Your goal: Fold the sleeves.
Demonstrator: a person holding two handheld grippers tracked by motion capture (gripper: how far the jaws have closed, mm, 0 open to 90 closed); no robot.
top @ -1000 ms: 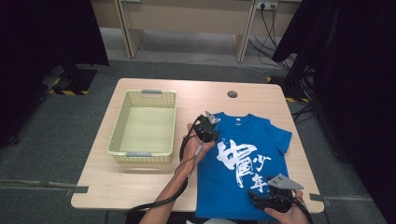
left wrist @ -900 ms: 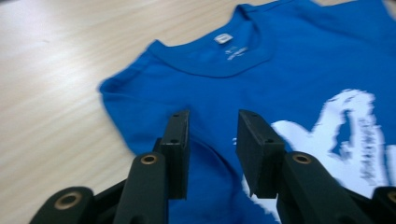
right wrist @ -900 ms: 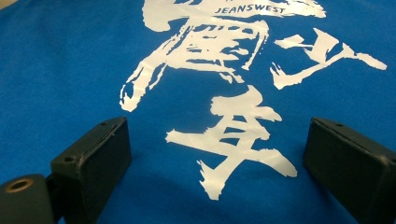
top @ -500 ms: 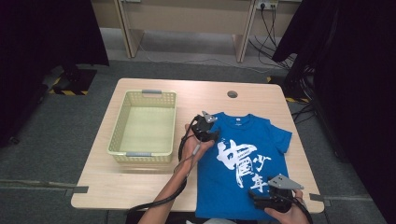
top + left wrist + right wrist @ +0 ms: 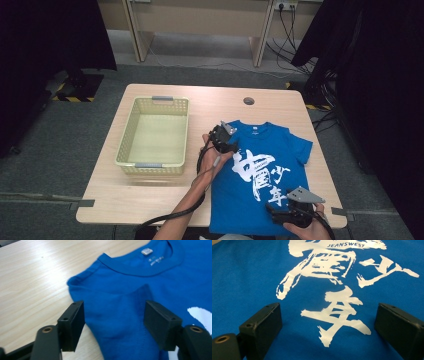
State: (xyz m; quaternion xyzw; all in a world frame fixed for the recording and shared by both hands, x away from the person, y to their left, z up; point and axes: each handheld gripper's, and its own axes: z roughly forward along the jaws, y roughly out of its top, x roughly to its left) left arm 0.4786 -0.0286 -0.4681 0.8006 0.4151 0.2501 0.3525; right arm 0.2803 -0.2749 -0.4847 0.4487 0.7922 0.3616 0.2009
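T-shirt [image 5: 260, 175], blue, lies flat, print up, on the table [image 5: 150, 200] right of an empty basket [image 5: 155, 137]. High view: left gripper [image 5: 226, 145] at the shoulder, right gripper [image 5: 280, 214] at the hem. Left gripper view: jaws, just opened, straddle the sleeve fold [image 5: 112, 315], nothing held. Right gripper view: jaws wide over the print [image 5: 332, 312], nothing gripped. Risk: closing now may pinch one layer only, bunching the cloth
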